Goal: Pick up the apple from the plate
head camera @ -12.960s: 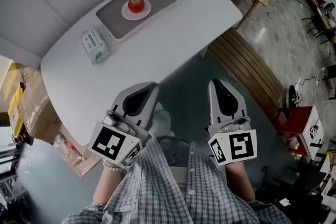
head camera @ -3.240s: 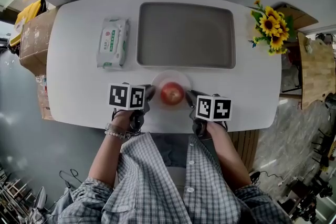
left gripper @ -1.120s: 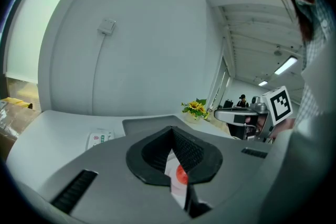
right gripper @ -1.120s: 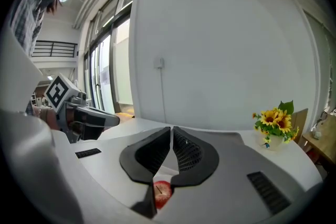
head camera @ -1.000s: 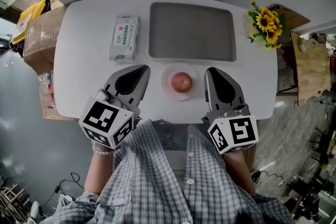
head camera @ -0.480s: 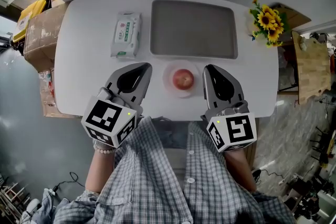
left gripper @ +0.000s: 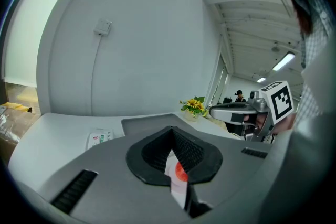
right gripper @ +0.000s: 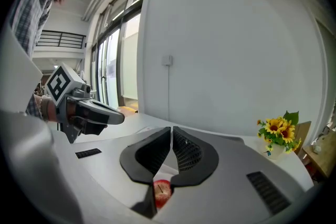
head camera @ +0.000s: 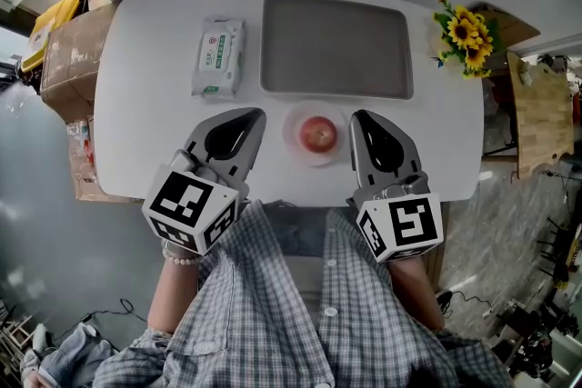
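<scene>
A: Where is the apple (head camera: 318,134)?

B: On the white plate (head camera: 294,121), upright, stem up; the plate sits by the front edge of the tabletop (head camera: 145,132), about midway along it; the apple is red and fills most of the plate's middle.

A: And the grippers?

B: One at each side of the plate; the left gripper (head camera: 254,115) is at the plate's left, the right gripper (head camera: 360,117) at its right; both point toward the far edge; neither touches the apple, and I cannot tell how high they are held above the tabletop.

A: How do the left jaws stand?

B: Closed tip to tip in the left gripper view, with nothing between them; only a narrow slit farther back lets a bit of the apple and plate show through, well beyond the jaws.

A: The right ones?

B: The same; the two pads meet along a thin seam and grip nothing; the apple shows below them, through the gap behind the tips.

A: What else is on the tabletop?

B: A grey tray (head camera: 336,47) lies along the far edge, just beyond the plate; a pack of wipes (head camera: 219,57) lies beside the tray's left side; sunflowers (head camera: 466,32) stand at the far right corner; a cardboard box (head camera: 68,59) stands off the tabletop, past its left edge.
</scene>
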